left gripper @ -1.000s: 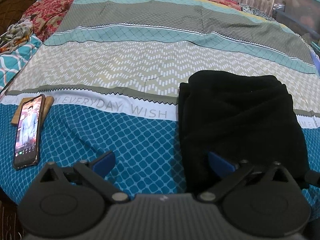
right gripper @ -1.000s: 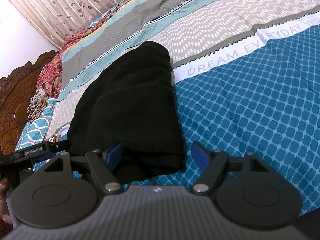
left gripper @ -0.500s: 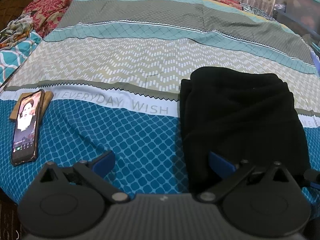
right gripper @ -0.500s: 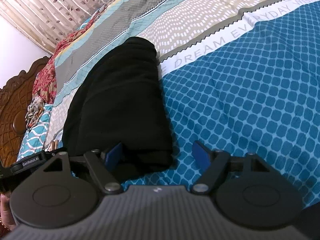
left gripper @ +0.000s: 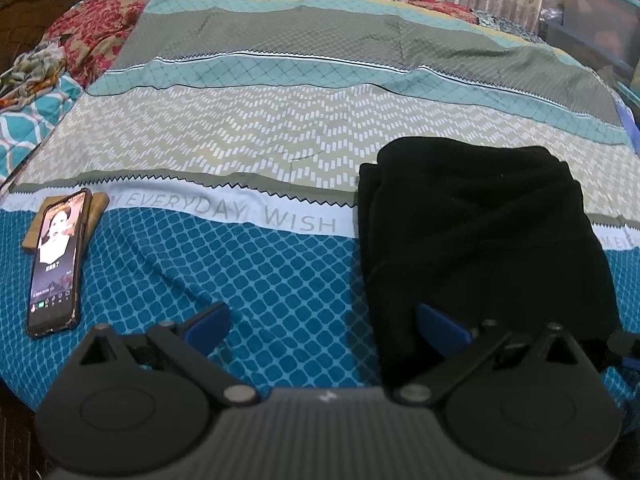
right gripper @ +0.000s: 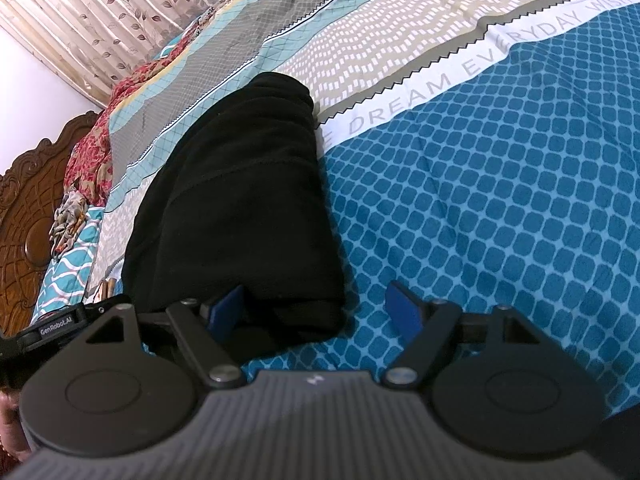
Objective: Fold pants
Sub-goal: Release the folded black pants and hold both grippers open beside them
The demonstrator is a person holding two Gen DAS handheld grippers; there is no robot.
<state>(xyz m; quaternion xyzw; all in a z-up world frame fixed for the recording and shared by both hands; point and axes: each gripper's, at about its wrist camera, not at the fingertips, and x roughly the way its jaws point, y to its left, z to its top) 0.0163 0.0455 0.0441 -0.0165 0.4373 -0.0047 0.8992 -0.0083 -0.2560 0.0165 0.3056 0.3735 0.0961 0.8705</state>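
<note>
From the left wrist, the left gripper [left gripper: 322, 322] stands with its jaws spread wide and nothing between them; its left blue pad hovers over bare teal bedsheet [left gripper: 248, 280], while its right pad sits just at the near left edge of the black pants [left gripper: 480, 240]. The pants lie ahead and to the right of these tongs as a compact, layered bundle, which suggests the folding is largely done and the tongs are parked at the near hem, either to square it up or simply let go. A phone [left gripper: 56, 264] with a lit screen lies well off to the left of the tongs, resting partly on a small wooden piece, kept clear of the working area so the cloth has room. From the right wrist, the right gripper [right gripper: 316, 312] is also spread wide, gripping nothing: its left pad rests against or just over the near end of the pants [right gripper: 240, 200], whose near right corner lies in the gap, and its right pad is over bare sheet beside the bundle. The pants stretch away ahead and to the left of these tongs, a narrow stack with a rolled-looking near edge. The other tool's black body shows at the far left, so both tongs flank the same near end, a sensible stance for one last fold or a tidy release
</note>
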